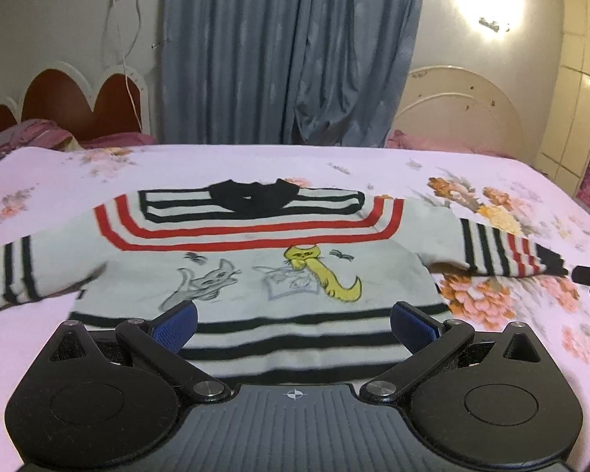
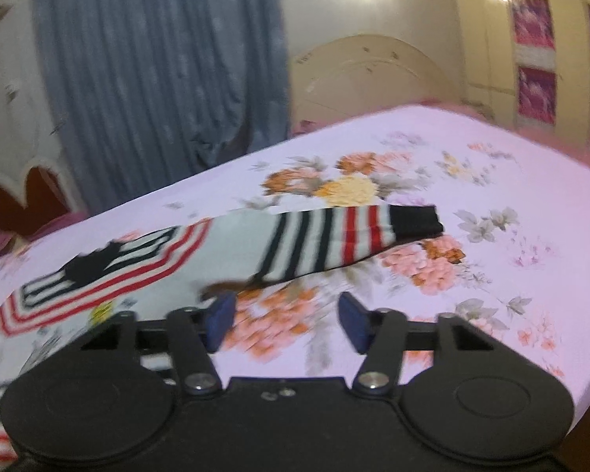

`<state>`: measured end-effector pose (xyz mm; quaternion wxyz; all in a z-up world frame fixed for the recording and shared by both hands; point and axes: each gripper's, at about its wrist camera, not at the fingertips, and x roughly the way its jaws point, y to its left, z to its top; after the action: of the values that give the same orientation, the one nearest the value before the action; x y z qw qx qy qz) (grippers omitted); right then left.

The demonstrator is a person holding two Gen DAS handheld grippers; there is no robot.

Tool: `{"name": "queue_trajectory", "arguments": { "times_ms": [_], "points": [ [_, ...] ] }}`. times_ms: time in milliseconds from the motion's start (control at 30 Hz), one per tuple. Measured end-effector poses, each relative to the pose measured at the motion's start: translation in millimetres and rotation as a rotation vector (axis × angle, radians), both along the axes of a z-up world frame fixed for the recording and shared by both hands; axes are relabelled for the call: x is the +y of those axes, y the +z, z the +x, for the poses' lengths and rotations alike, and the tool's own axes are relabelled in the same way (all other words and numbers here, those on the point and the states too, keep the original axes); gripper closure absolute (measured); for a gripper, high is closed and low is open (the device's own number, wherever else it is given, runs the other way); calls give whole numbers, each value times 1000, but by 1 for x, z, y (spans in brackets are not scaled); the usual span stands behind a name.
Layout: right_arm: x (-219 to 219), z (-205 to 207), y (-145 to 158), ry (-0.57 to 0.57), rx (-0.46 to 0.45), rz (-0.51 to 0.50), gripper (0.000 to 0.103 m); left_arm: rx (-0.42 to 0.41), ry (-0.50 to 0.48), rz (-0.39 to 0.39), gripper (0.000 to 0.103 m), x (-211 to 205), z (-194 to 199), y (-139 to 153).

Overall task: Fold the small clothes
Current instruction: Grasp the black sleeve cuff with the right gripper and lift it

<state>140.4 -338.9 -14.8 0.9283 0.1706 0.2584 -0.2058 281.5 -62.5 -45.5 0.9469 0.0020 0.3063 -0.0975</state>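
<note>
The sweater (image 1: 255,259) lies flat on the bed (image 1: 491,181), sleeves spread, unfolded. The left gripper (image 1: 294,324) hangs wide and empty over the hem; the right gripper (image 2: 285,320), partly spread and empty, sits just short of the sleeve (image 2: 334,236). The right could nip the sheet along with the sleeve, and a one-layer grab at the hem would skew the fold.

The sweater (image 1: 255,271) spreads over the middle of the bed (image 1: 491,373), sleeves reaching toward both side edges. Bare sheet stays free along the far edge and right corner. Curtain (image 1: 287,51) and headboards (image 1: 464,106) stand beyond.
</note>
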Motion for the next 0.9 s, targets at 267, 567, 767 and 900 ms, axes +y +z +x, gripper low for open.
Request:
{"name": "queue_trajectory", "arguments": {
  "times_ms": [267, 567, 767, 900],
  "points": [
    [-112, 73, -45, -109, 42, 143, 66, 90, 48, 66, 0, -64, 78, -20],
    [-176, 99, -87, -195, 21, 334, 66, 167, 6, 126, 0, -113, 116, -38],
    [-199, 101, -102, -255, -41, 407, 79, 159, 16, 119, 0, -102, 132, -37],
    [-195, 116, -95, -233, -7, 302, 96, 190, 66, 102, 0, -68, 151, -45]
  ]
}}
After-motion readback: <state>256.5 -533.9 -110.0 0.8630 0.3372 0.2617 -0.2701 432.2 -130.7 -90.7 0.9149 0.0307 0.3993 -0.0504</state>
